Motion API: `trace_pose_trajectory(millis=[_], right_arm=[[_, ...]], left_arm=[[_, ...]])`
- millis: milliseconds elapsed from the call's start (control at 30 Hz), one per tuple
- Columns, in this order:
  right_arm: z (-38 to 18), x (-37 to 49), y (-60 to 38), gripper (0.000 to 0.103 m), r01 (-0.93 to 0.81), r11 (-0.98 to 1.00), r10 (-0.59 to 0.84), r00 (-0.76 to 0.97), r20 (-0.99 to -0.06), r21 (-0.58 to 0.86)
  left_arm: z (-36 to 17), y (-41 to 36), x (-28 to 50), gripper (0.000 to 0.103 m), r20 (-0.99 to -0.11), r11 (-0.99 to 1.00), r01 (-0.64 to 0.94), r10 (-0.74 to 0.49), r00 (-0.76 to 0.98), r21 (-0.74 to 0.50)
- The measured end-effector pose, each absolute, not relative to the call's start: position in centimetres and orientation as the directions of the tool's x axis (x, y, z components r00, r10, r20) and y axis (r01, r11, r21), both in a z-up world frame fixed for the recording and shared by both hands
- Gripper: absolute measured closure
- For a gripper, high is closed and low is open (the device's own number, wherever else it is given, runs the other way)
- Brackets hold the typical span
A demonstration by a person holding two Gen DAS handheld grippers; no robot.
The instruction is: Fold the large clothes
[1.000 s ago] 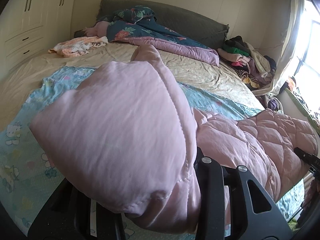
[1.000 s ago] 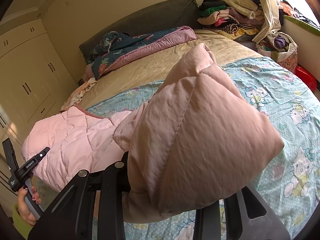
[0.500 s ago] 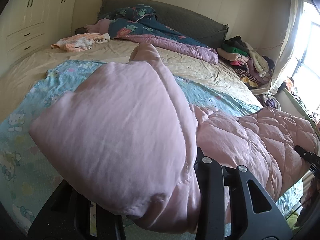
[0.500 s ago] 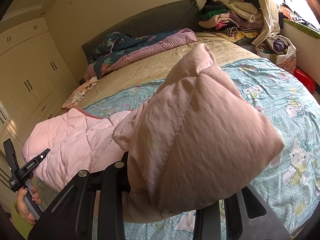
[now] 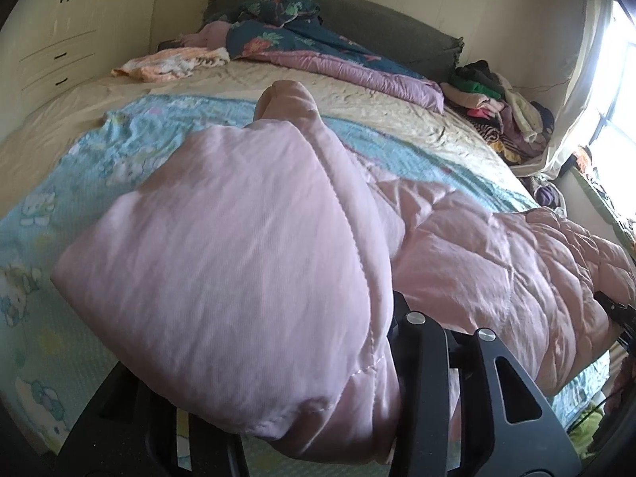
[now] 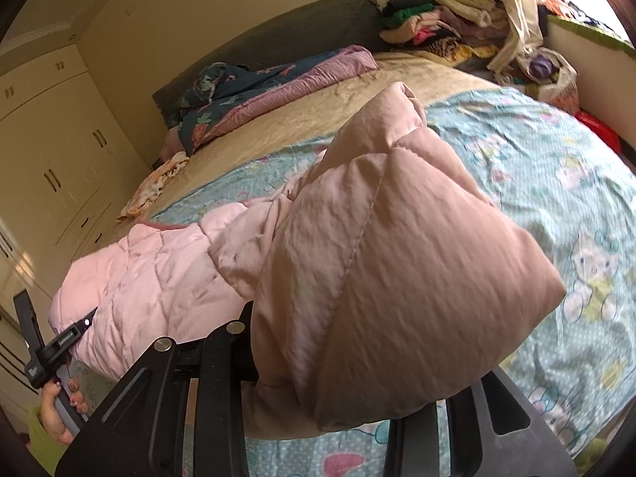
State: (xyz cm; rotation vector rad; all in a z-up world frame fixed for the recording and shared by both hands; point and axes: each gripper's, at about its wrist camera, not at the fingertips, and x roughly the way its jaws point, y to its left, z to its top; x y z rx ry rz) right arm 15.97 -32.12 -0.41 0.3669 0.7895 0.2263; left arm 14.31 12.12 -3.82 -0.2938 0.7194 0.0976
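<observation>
Pink quilted coat (image 5: 497, 262), puffy, bunched.

Daylight pours in from the window with its pale curtain (image 5: 584, 91) on the right, blown out to white glare in both views. The cream built-in wardrobe doors (image 6: 59, 147) sit in dimmer, warm light, with a sunlit patch low on the left. The puffy pink quilted jacket (image 5: 246, 262) up close looks soft, perhaps motion-blurred, and shades the blue cartoon-print sheet (image 6: 556, 183) beneath it. Fisheye bending curves the walls; the corners fall to black vignette.
</observation>
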Motion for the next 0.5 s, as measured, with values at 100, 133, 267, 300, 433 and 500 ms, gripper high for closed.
trace_pose_trajectory(millis=[100, 133, 267, 300, 433, 500], right_arm=[[-1.8, 16.5, -32.8, 0.071, -0.026, 0.906, 0.331, 0.665, -0.669, 0.423], [-2.2, 16.6, -32.9, 0.07, -0.016, 0.904, 0.33, 0.662, -0.673, 0.428], [-3.3, 17.1, -33.0, 0.067, 0.014, 0.91, 0.308, 0.649, -0.696, 0.415], [-3.7, 17.3, -33.0, 0.065, 0.023, 0.912, 0.3, 0.642, -0.706, 0.409], [-4.9, 17.4, -33.1, 0.058, 0.051, 0.912, 0.29, 0.624, -0.725, 0.408], [-5.4, 17.1, -33.2, 0.053, 0.063, 0.91, 0.287, 0.614, -0.735, 0.409]], left_arm=[[-4.7, 12.2, 14.1, 0.066, -0.67, 0.951, -0.202, -0.008, 0.743, -0.235], [-4.9, 12.1, 14.1, 0.066, -0.671, 0.95, -0.204, -0.007, 0.741, -0.235], [-5.5, 11.9, 14.1, 0.063, -0.676, 0.952, -0.21, 0.003, 0.737, -0.224], [-5.6, 11.8, 14.2, 0.063, -0.678, 0.952, -0.212, 0.005, 0.735, -0.222], [-6.0, 11.7, 13.9, 0.061, -0.679, 0.952, -0.216, 0.01, 0.734, -0.219], [-6.2, 11.6, 13.7, 0.06, -0.681, 0.951, -0.219, 0.011, 0.732, -0.22]])
